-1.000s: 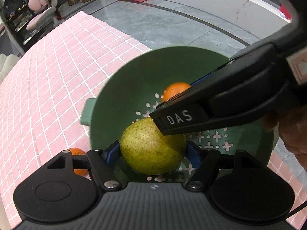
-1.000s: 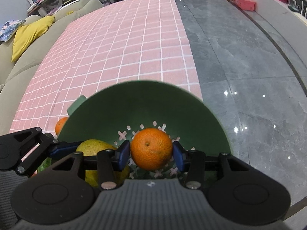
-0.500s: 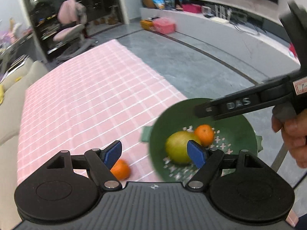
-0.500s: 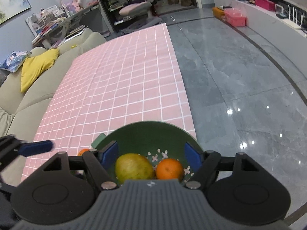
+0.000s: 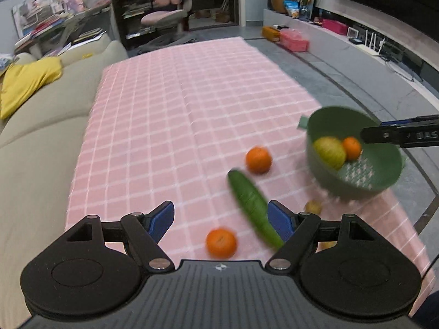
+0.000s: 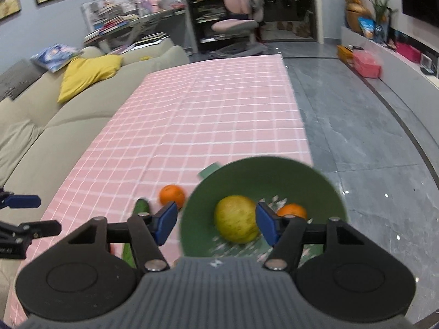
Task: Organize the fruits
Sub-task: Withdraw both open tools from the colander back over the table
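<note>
1. Progress looks partial to me: the green colander point(image 5: 354, 164) at the desk's right edge already holds a pear point(image 5: 330, 152) and one orange point(image 5: 352, 148).
2. Left on the pink checked cloth point(image 5: 178, 115) are two oranges point(image 5: 258, 159) point(image 5: 221, 242), a cucumber point(image 5: 252, 205) and a small brownish fruit point(image 5: 313, 207) just beside the colander.
3. My left tool point(image 5: 221, 219) hangs wide and empty above the nearer orange; my right tool point(image 6: 215, 220) is spread wide too, holding nothing, over the colander.
4. The desk stands between a beige sofa point(image 6: 33, 126) with a yellow cushion point(image 6: 87, 75) and grey tile floor point(image 6: 356, 126); a pink chair point(image 5: 167, 13) sits beyond.
</note>
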A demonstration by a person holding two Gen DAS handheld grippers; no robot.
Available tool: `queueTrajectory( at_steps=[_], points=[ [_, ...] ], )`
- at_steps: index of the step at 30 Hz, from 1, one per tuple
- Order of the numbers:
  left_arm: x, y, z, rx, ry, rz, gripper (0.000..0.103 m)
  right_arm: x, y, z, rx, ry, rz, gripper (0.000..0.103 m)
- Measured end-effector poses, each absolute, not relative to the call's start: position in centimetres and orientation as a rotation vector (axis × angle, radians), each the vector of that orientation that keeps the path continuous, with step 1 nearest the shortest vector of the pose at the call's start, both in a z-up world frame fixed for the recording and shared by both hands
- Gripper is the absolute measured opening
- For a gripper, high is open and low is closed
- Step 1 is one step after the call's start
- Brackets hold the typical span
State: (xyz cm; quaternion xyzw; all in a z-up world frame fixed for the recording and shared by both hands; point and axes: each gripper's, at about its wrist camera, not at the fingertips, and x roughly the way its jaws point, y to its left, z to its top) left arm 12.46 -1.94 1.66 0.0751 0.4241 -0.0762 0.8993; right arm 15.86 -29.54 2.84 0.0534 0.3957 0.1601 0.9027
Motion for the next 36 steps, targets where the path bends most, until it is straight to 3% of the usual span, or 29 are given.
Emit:
queueTrajectory(
  at_steps=[11, 23, 32, 36],
  points=[
    [10.2, 1.4, -2.5, 0.094, 0.976, -0.158, 0.091, 8.8, -24.7, -0.3, 0.001, 0.873, 0.377, 0.057],
    [11.3, 1.2, -4.6, 0.094, 1.008, -0.188, 0.091, 9.5, -21.8, -5.8, -0.113, 1.002, 0.403, 0.042],
    [13.0, 0.5, -6.5, 0.095, 1.041, -0.187, 0.091, 10.1, -21.3, -7.6, -0.113, 1.056, 0.392, 0.042],
    [14.0, 0.4, -7.4, 0.119, 1.049, -0.174, 0.085, 10.4, -21.3, -8.0, -0.105, 1.063, 0.388, 0.041]
  ],
)
